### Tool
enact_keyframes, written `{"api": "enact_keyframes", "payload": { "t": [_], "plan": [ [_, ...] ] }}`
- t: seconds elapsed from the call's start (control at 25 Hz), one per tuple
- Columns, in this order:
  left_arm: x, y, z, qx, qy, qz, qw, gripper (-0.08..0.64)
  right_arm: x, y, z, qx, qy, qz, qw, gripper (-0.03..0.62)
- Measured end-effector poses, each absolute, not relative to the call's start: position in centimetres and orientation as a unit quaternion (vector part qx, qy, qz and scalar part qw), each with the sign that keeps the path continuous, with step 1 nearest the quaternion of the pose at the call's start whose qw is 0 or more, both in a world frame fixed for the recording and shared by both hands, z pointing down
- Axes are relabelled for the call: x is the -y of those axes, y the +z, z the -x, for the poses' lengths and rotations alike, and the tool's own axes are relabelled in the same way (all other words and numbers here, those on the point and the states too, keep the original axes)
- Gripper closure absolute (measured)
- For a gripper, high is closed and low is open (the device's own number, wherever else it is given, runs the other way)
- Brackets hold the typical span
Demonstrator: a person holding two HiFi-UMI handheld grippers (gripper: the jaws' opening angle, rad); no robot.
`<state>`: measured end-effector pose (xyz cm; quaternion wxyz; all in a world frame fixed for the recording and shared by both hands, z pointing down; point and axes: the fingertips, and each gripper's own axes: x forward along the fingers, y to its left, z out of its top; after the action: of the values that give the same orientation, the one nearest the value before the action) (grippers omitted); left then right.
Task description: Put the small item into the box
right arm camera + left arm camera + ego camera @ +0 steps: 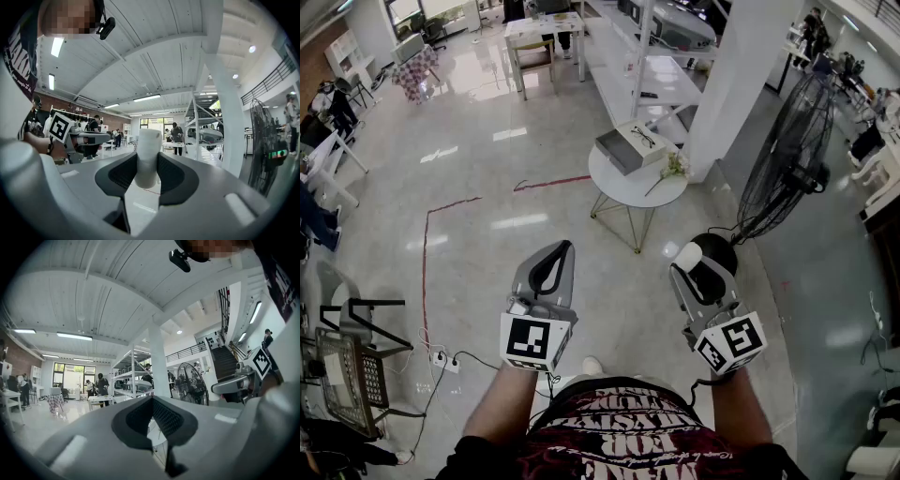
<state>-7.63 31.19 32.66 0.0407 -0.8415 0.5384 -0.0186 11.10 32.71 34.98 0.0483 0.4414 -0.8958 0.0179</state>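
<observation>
Two pads (174,176) of right gripper (148,174): clenched on the item (148,154), which is pinched between them and stands out past the jaw tips
Item: a small white cylinder, held in the air and well apart from the box (630,145)
Jaws of left gripper (152,401): closed together, with nothing gripped between them
Both grippers, head view: held out side by side and apart, over the floor (487,216) in front of the person
Box: grey with a white top, on which a pair of glasses is seen; it is set on the table (623,192), toward the far side
Table: round and white, carried on thin yellow legs and placed just beside the pillar (736,84)
Flower sprig (672,169): laid on the table, right of the box
Fan (787,159): black, on a stand, placed right of the pillar
Red line (551,183): marked on the glossy floor, left of the table
Far end: shelving and people are seen, too small for detail
</observation>
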Motion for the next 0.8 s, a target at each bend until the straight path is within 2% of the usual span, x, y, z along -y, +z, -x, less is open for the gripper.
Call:
{"api": "enact_keyframes", "payload": {
  "t": [0.32,0.8],
  "plan": [
    [-30.9,33.6,10.3,-0.534,-0.021,0.845,0.024,0.56,-33.0,34.2,-9.8,0.89,0.021,-0.454,0.038,0.431],
    [-29.0,34.5,9.2,-0.528,-0.025,0.849,0.023,0.56,-31.6,34.4,-11.4,0.889,0.032,-0.455,0.032,0.431]
  ]
}}
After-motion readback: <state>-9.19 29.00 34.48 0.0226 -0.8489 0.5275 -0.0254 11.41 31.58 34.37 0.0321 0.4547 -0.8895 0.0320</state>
